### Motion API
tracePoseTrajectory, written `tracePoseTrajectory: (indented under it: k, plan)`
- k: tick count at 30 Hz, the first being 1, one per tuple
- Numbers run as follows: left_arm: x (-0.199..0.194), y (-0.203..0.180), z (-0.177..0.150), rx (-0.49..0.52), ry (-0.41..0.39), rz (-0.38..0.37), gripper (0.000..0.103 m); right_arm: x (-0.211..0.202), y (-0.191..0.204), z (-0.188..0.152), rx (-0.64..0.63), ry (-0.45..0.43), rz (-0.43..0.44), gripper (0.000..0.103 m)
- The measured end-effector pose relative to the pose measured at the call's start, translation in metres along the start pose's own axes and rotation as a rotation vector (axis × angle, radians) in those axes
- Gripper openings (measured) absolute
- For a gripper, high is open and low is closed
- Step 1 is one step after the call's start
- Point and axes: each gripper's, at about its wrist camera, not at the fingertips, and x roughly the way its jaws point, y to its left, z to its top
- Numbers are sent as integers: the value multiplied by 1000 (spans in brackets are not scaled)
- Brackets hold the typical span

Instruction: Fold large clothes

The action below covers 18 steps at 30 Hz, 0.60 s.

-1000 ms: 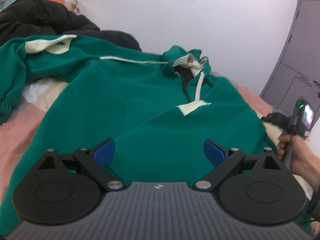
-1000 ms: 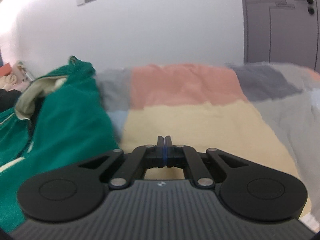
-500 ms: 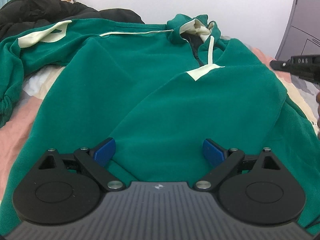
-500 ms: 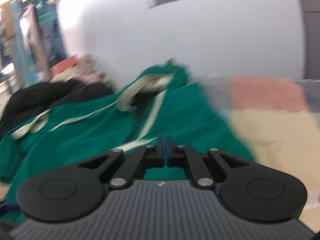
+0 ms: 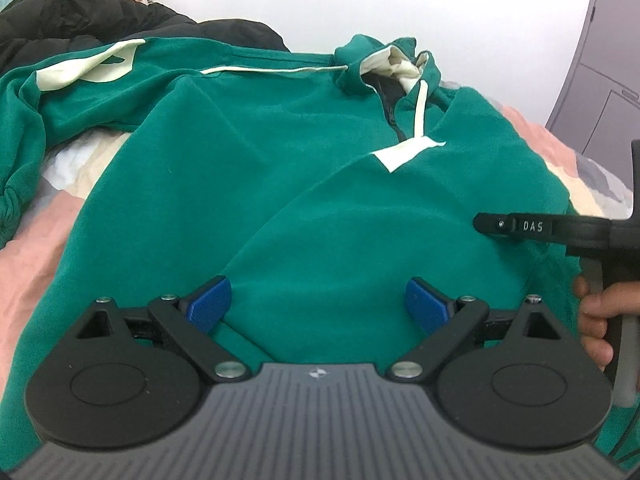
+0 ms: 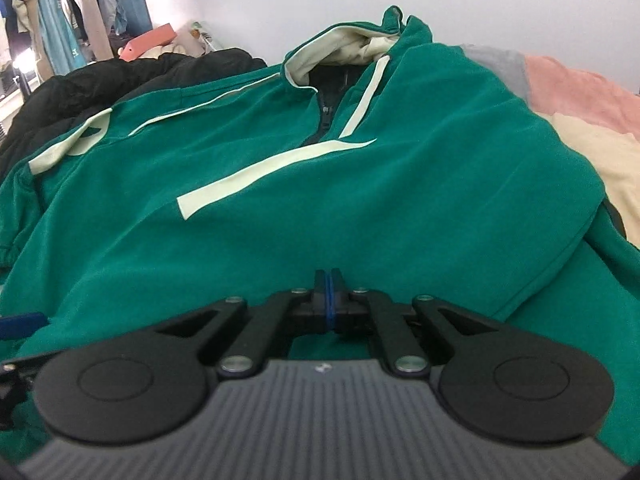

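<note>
A large green hooded jacket with cream stripes lies spread on the bed, hood at the far end. Its right sleeve is folded across the chest. It fills the right wrist view too. My left gripper is open, low over the jacket's near hem, with cloth between the blue pads. My right gripper is shut and empty, just above the jacket's lower right part. It shows in the left wrist view at the right, over the folded sleeve.
A black puffer jacket lies behind the green one at the far left. The patchwork blanket in pink, cream and grey covers the bed. A grey door stands at the right. Clothes hang at the far left.
My right gripper has swung left from facing the bare blanket to over the jacket's right side. My left gripper has held nearly still and stayed open.
</note>
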Motion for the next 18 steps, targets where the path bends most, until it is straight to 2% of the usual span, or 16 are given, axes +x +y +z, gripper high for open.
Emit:
tracePoseTrajectory:
  k: [7, 11, 13, 14, 15, 17, 18]
  plan:
    - [-26, 7, 9, -53, -79, -46, 96, -37, 16, 1, 31, -68, -15, 6]
    - [-49, 13, 14, -71, -154, -56, 96, -68, 34, 2, -21, -126, -9, 6]
    - [-62, 14, 15, -64, -197, -48, 96, -81, 42, 1, -47, -143, -12, 12]
    - [-69, 15, 15, -62, -214, -46, 96, -88, 45, 0, -53, -150, -9, 33]
    - [-74, 16, 16, -63, -227, -45, 96, -96, 48, -1, -50, -165, 4, 61]
    - [-84, 22, 15, -75, -247, -37, 96, -108, 50, -2, -33, -194, 21, 82]
    - [-89, 25, 15, -83, -251, -26, 96, -114, 52, -4, -24, -197, 21, 82]
